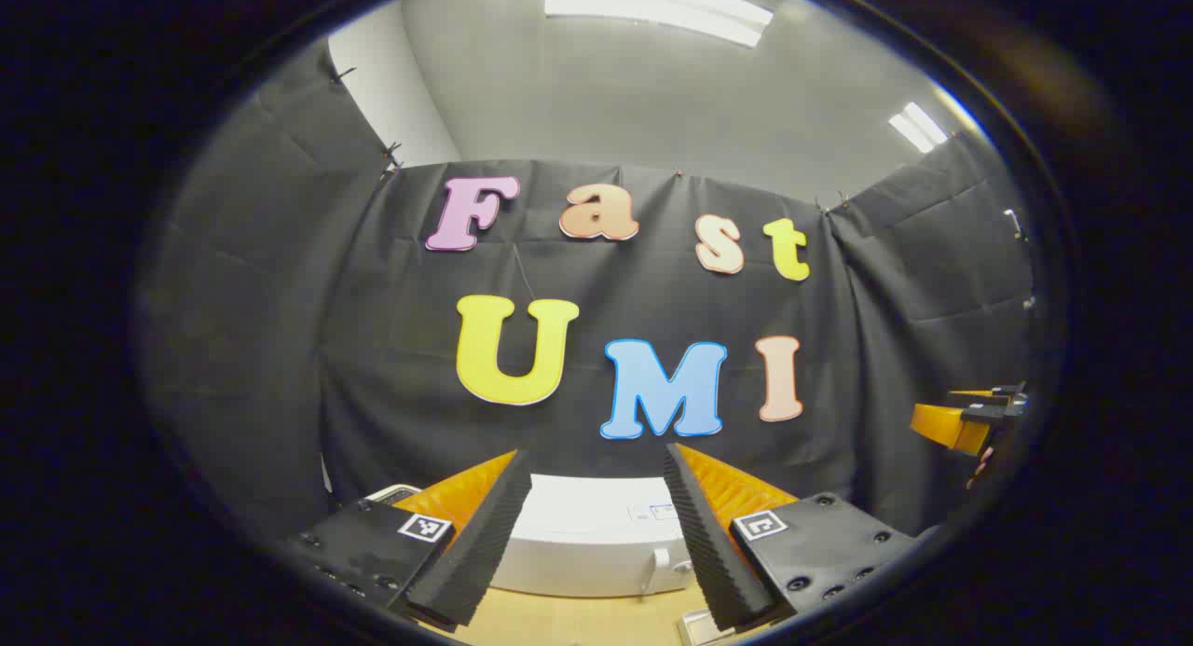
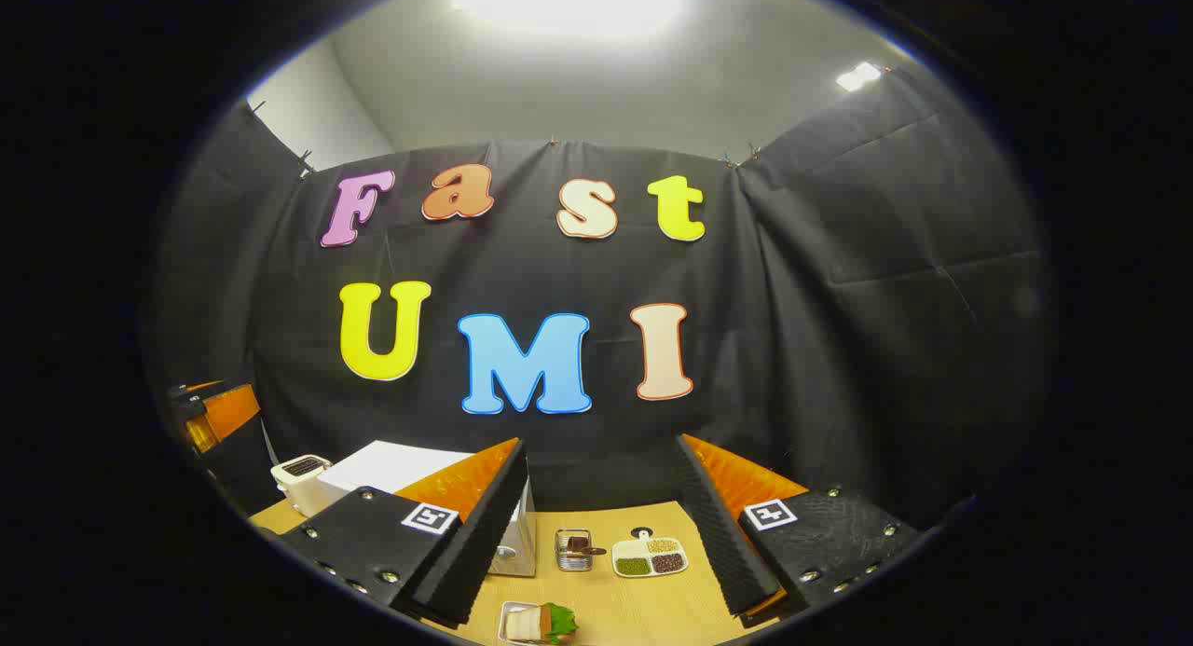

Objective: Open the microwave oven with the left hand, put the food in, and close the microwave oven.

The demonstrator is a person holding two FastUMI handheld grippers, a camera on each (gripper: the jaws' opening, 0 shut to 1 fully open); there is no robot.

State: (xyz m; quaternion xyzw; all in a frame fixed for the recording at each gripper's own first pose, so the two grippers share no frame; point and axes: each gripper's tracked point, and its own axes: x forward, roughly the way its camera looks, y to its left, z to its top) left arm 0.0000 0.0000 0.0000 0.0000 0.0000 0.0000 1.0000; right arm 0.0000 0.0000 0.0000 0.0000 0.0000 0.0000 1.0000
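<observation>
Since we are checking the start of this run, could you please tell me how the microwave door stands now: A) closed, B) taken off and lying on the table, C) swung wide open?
A: in the left gripper view the white microwave shows a flat, shut front with its handle untouched between the left gripper's open jaws.

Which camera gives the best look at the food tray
The right gripper view: the food tray lies on the table at the bottom, between that tool's fingers, cut by the edge. The left gripper view has only an unclear corner of something at the bottom.
</observation>
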